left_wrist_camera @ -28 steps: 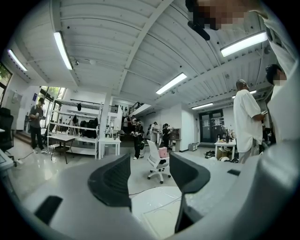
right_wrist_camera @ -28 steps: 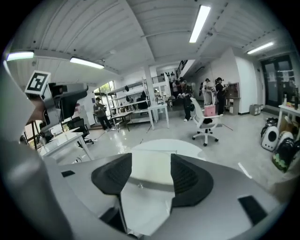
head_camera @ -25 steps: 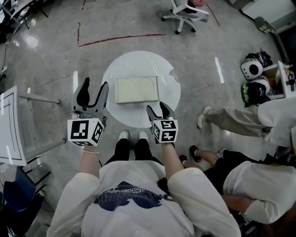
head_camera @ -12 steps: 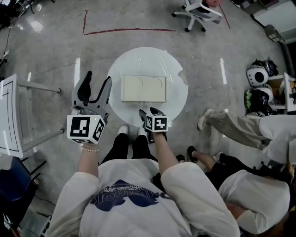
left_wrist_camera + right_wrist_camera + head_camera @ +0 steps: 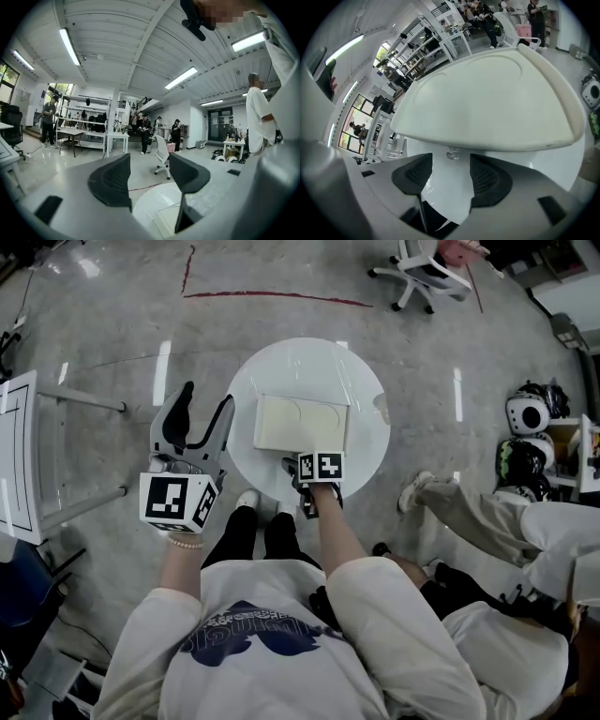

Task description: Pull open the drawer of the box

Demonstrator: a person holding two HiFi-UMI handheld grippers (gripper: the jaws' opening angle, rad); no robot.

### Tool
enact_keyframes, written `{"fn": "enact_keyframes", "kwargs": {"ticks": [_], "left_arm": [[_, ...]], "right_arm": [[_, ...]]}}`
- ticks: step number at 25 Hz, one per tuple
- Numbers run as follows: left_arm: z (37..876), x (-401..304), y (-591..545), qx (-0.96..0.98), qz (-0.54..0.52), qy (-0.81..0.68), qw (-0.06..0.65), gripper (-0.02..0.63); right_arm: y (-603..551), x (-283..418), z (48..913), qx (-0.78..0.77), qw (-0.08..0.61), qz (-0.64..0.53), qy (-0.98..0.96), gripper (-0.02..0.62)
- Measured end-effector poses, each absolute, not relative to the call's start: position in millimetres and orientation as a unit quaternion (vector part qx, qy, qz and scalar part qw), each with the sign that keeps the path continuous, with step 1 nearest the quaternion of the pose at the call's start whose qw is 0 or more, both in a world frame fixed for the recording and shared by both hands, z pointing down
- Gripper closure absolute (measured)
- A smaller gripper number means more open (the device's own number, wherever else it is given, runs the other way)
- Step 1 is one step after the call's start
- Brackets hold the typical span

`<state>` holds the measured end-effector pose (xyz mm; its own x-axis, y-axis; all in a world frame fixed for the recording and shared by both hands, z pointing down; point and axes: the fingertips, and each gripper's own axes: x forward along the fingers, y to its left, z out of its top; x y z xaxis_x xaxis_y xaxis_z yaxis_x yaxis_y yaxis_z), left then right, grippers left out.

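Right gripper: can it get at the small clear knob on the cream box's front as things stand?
Probably yes. The right gripper has its jaws apart, and the small clear knob on the cream rectangular box sits just ahead, in line with the gap. Only bare white round table lies between.

I stand on a polished grey floor (image 5: 112, 334) that mirrors the ceiling lights, with a red line (image 5: 281, 298) marked across it. A white office chair (image 5: 427, 273) stands beyond my round white table (image 5: 281, 371). 2 helmets (image 5: 527, 413) lie at my right. Overhead, a white ribbed ceiling (image 5: 117, 37) carries long strip lights (image 5: 180, 78). Shelving racks (image 5: 89, 124) line the far wall, with windows (image 5: 7, 77) at the left.
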<state>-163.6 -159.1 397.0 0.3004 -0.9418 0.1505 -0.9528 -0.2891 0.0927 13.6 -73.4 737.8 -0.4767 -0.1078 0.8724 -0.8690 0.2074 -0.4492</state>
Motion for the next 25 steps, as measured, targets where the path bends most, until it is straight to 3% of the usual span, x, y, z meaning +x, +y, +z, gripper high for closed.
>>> {"fn": "enact_keyframes", "kwargs": {"ticks": [14,25], "left_arm": [[404.9,-177.8,-161.9,0.789,0.035,-0.607,0.090,0.362],[405.7,-169.3,-160.3,0.797,0.043,-0.596,0.086,0.362]], "right_arm": [[-81.7,11.4,745.7,0.360,0.378,0.539,-0.661,0.531],[-81.5,12.1,744.0,0.363,0.367,0.543,-0.663,0.535]]}}
